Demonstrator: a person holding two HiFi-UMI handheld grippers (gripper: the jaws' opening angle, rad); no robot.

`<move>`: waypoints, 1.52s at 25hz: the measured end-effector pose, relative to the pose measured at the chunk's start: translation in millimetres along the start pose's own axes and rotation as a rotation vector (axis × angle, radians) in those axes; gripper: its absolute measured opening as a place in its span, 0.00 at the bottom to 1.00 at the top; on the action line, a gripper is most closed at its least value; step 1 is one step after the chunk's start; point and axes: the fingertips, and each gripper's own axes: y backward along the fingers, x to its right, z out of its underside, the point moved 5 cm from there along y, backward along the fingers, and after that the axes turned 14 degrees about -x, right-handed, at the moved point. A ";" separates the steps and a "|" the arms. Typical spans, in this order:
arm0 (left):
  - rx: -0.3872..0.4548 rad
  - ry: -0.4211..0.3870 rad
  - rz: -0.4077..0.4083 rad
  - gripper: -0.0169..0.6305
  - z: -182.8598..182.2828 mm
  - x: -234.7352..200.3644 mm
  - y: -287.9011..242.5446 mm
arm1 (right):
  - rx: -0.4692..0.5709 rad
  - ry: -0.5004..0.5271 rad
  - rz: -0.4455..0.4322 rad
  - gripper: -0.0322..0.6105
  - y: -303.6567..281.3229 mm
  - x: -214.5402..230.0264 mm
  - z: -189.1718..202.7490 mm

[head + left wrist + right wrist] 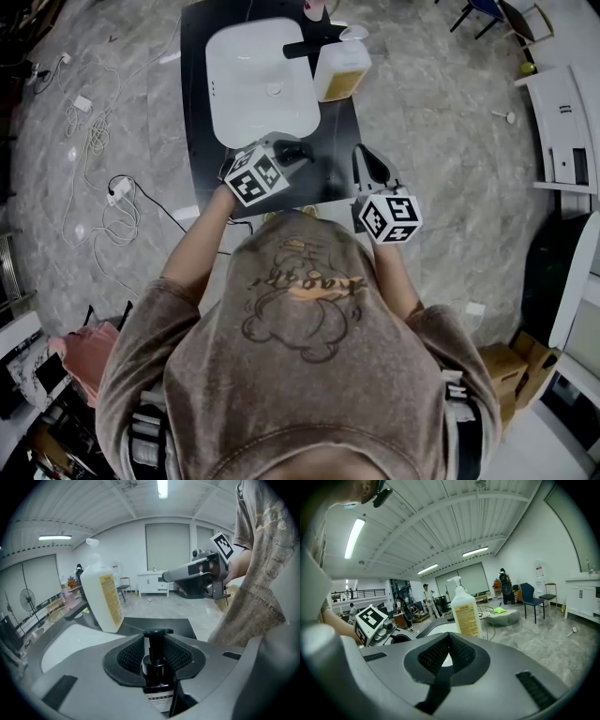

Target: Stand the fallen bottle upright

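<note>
Left claw is clamped on the dark pump bottle, over the bench near its near edge. The bottle's long axis runs out along the jaws, pump end foremost, seemingly not yet upright. Right claw, jaws together and empty, hangs nearby.

Head camera looks steeply down on the counter; both jaw-level cameras look across it, sharing the pale bottle.
</note>
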 end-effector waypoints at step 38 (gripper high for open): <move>0.051 0.179 -0.101 0.18 57.1 13.7 47.3 | -0.032 0.079 -0.150 0.05 -24.7 -39.5 -1.4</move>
